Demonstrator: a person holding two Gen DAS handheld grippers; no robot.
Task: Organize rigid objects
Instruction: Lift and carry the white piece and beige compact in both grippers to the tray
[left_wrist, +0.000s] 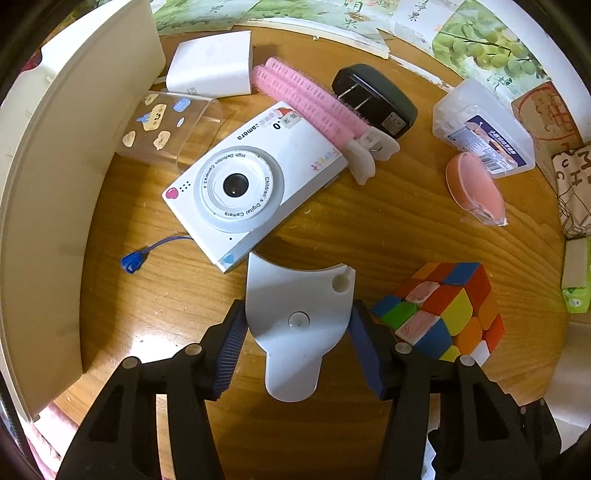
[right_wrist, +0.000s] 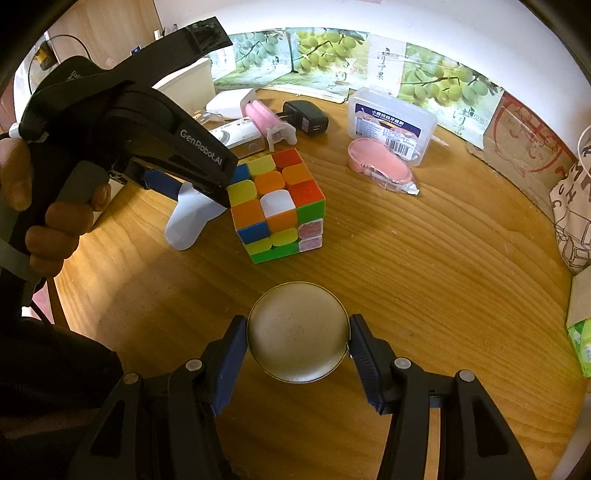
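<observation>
One round wooden table (right_wrist: 424, 266), cluttered, fruit-print boxes (right_wrist: 424, 79) behind

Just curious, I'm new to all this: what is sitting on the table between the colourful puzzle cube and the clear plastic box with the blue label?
A pink oval puff in clear wrapping lies there, right against the clear box; bare wood separates it from the cube. The right wrist view shows this best.

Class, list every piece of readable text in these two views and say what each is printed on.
"Children's Digital Camera", "High Definition Camera 2.4": lens ring of the white toy camera.
"camera": camera's body.
"GenRobot.AI": left tool.
Chinese characters: grape posters, not legible to me.
Label and barcode digits: clear plastic box, too small.
Black charger: print blurred.
</observation>
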